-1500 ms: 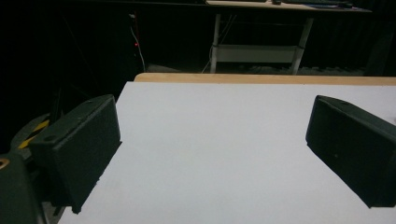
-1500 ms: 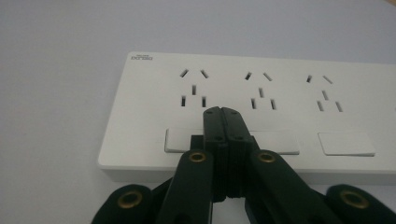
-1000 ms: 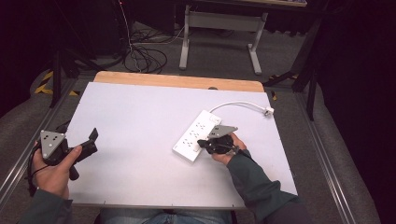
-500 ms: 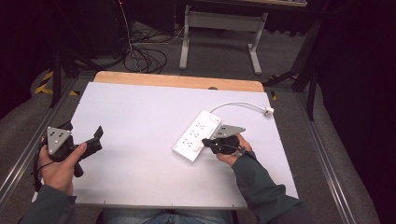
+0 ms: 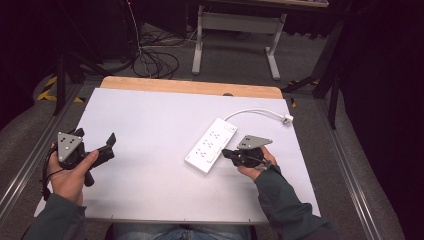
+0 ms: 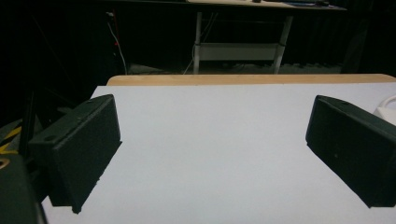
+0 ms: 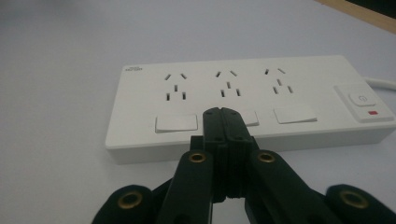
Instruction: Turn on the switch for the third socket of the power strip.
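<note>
A white table top (image 5: 160, 120) with a wooden far edge stands on grey carpet (image 5: 240, 70), a metal-legged bench (image 5: 235, 22) behind in darkness.

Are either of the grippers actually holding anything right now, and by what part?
No. The left gripper is open over bare table; the right gripper is shut on nothing, its tips at the power strip.

Left hand (image 5: 75, 167) low at the near-left, forearm in from the bottom edge, holding the left gripper (image 5: 97, 145) w/ jaws spread wide, nothing btwn them, pointing fwd & slightly right. Right hand (image 5: 255, 162) at centre-right, sleeve angling in from the bottom; right gripper (image 5: 226, 152) jaws pressed together tip to tip, aimed left, held low & about level.
</note>
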Motion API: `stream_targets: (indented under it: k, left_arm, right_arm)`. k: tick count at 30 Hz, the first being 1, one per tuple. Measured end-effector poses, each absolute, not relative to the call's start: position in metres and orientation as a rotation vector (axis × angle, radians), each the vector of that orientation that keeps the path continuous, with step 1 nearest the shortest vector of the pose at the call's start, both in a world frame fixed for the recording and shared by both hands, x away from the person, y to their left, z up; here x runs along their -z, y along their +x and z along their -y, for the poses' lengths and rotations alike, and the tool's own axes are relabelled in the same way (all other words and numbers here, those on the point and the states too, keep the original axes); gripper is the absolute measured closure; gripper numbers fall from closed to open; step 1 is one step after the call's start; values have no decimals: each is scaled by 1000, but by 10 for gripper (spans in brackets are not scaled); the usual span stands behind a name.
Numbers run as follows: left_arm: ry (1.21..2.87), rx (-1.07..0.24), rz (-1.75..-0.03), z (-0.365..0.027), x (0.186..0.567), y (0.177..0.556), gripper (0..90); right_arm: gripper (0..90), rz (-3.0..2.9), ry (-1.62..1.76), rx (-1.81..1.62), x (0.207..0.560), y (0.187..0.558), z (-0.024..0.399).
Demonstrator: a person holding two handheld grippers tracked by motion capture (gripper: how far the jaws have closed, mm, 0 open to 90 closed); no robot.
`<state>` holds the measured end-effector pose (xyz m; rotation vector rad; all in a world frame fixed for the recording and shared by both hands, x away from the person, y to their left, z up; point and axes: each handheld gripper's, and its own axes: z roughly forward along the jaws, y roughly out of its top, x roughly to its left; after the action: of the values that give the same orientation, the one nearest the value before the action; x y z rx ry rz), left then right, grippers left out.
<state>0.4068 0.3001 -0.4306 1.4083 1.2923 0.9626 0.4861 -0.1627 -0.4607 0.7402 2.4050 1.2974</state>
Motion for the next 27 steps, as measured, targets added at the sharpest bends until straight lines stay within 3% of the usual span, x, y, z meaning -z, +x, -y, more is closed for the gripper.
stream_targets:
  k: [27]
  left_arm:
    - [1419, -955, -1282, -297, 431, 410, 37]
  right_arm:
    - [900, -2268, 766, -1496, 444, 464, 203]
